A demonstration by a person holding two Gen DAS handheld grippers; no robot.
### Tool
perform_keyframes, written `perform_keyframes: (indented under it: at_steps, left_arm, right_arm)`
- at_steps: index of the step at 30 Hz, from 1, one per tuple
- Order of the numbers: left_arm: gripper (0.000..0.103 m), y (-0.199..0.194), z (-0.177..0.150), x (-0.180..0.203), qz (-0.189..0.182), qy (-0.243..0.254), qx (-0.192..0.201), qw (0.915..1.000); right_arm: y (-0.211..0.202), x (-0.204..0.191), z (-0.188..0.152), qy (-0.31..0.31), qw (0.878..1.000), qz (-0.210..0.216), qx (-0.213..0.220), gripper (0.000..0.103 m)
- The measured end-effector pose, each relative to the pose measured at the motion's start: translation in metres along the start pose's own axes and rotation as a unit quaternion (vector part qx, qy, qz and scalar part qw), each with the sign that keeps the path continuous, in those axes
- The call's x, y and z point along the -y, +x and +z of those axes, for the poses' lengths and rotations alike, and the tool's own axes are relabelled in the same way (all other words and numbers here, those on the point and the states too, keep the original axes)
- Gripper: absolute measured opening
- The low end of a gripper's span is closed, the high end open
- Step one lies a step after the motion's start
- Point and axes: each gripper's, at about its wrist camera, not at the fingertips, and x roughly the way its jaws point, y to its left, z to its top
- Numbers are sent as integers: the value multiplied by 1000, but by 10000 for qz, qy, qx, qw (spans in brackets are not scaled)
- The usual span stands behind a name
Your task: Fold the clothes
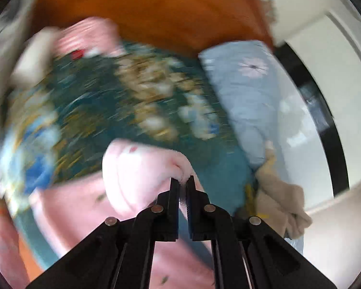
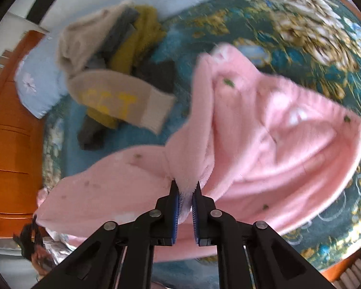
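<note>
Both grippers have hold of the same piece: my left gripper (image 1: 183,180) is nearly closed, its jaws pinching a fold of the pink fleece garment (image 1: 142,166), and my right gripper (image 2: 185,187) clamps another bunched edge of it (image 2: 264,139), the pile squeezed between the blue pads (image 2: 176,207).

Through the right wrist camera the garment looks soft and fluffy, pale pink, dotted with small green specks, with a white patch toward 2 o'clock. It hangs loose from the jaws, one limp part drooping toward 8 o'clock and a wider, hood-like part ballooning toward 3 o'clock. It sits over a teal floral bedspread (image 2: 312,38).

At 10 o'clock in that view lies a heap of other clothes (image 2: 118,55): beige knit with yellow lettering, mustard and dark grey pieces. A light blue pillow (image 2: 38,84) with daisies lies beside the heap, against orange wooden furniture (image 2: 9,144). The left view is motion-blurred.
</note>
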Motion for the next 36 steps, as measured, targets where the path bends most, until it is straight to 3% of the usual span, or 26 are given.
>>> perform_keyframes:
  at_steps: [2,5,12,15,16,19,21,22,27,33,36]
  left_arm:
    - [5,12,-21,-37,432,-358,-368,9977]
    - [5,16,-46,-70,739,-716,-701,9922]
    - [6,32,-43,-79,690,-1020,-970,9876]
    - [23,43,-39,-81,681,-1167,-1063,9851]
    - [33,46,-37,-82,678,-1216,-1094,9842]
    - [33,53,-32,-83,628,-1346,-1118,9826]
    - [26,52,-26,-78,580,-1229,-1006,9856]
    - [5,48,-24,-73,588,-1107,-912,9879]
    - [5,17,-19,-62,781,-783,-477,9927]
    - [10,26,-28,-72,1434,-640,-930,9832]
    - [31,19,-24,-64,1876,-368,-875,9777]
  right_arm:
    - [16,8,-8,101,9995,-195,-226,10]
    - [37,16,-17,159,9973,-493,-512,10]
    - [35,19,-15,40,9965,-671,-493,10]
    - [37,21,-15,66,9958,-745,-529,10]
    - [38,21,-16,64,9954,-773,-560,10]
    - [41,21,-16,60,9948,-818,-611,10]
    - [41,19,-15,36,9947,-836,-602,10]
    - [40,17,-14,30,9947,-839,-595,10]
    - [37,10,-8,-33,9953,-822,-516,10]
    - [45,2,-3,-126,9939,-908,-607,13]
    - [47,-2,-1,-198,9936,-899,-653,13]
